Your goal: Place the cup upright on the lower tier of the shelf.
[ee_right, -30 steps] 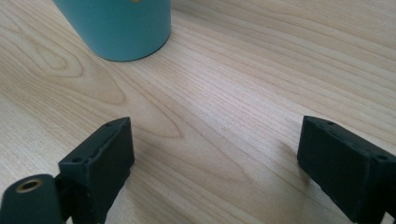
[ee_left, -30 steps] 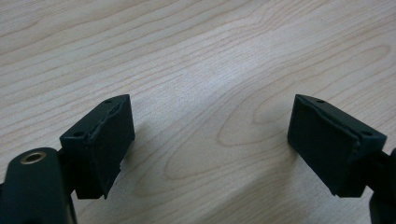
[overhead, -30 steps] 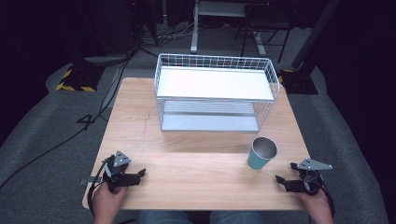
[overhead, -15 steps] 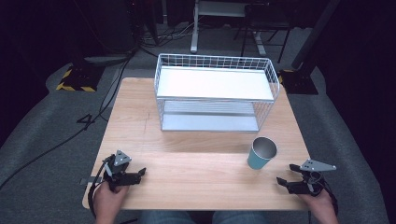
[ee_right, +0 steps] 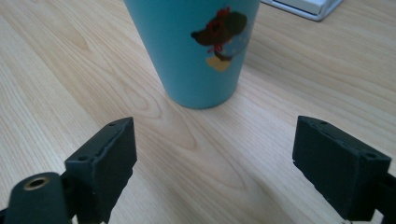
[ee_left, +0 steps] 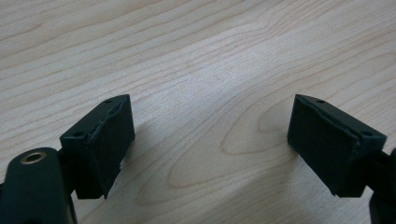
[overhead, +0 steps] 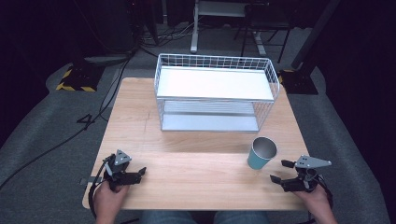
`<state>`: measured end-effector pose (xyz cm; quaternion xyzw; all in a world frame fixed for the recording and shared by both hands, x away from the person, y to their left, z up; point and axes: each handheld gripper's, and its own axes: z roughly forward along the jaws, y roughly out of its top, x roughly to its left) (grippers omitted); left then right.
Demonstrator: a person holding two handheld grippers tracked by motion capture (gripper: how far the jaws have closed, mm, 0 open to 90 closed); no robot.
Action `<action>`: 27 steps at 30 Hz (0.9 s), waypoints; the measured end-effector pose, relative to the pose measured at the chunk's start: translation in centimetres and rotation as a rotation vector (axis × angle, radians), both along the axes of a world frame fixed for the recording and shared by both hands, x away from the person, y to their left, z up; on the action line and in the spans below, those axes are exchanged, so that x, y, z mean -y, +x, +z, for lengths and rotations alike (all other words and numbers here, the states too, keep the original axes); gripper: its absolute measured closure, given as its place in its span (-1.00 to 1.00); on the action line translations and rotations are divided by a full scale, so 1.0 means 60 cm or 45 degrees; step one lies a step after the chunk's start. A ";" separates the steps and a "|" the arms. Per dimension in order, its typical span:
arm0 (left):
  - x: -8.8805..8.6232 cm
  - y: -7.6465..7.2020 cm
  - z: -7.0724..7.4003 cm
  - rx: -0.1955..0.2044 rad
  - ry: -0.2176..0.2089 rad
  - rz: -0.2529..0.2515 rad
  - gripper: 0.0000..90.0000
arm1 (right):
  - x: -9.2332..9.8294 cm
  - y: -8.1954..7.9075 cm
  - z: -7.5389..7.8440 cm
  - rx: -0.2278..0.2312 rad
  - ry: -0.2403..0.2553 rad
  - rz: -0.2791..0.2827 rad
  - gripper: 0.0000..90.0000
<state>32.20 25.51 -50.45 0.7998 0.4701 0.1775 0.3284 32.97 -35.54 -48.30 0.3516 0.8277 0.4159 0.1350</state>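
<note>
A teal cup with a shiny metal inside (overhead: 260, 153) stands upright on the light wooden table (overhead: 187, 140), in front of the white wire basket shelf (overhead: 215, 93). The right gripper (overhead: 281, 171) sits just beside the cup, jaws apart, holding nothing. They have just been closing a little. The left gripper (overhead: 140, 171) rests far off, and its jaws seem wide open and empty.

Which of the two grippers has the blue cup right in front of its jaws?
The right gripper: the cup stands just beyond its open jaws, while the left gripper faces bare table.
</note>
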 end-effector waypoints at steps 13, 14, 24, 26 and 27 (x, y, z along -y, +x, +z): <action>0.000 0.001 0.000 0.002 -0.001 0.003 -0.66 | -0.042 0.037 0.002 0.047 0.040 -0.026 -0.72; 0.000 0.001 0.000 0.002 -0.001 0.003 -0.66 | -0.045 0.040 0.001 0.058 0.038 -0.031 -0.72; 0.000 0.001 0.000 0.003 -0.001 0.003 -0.66 | -0.073 0.060 -0.011 0.081 0.083 -0.040 -0.74; 0.000 0.001 0.000 0.003 -0.001 0.003 -0.66 | -0.077 0.062 -0.015 0.072 0.091 -0.043 -0.74; 0.000 0.001 0.000 0.003 -0.001 0.003 -0.66 | -0.079 0.062 -0.018 0.070 0.082 -0.042 -0.74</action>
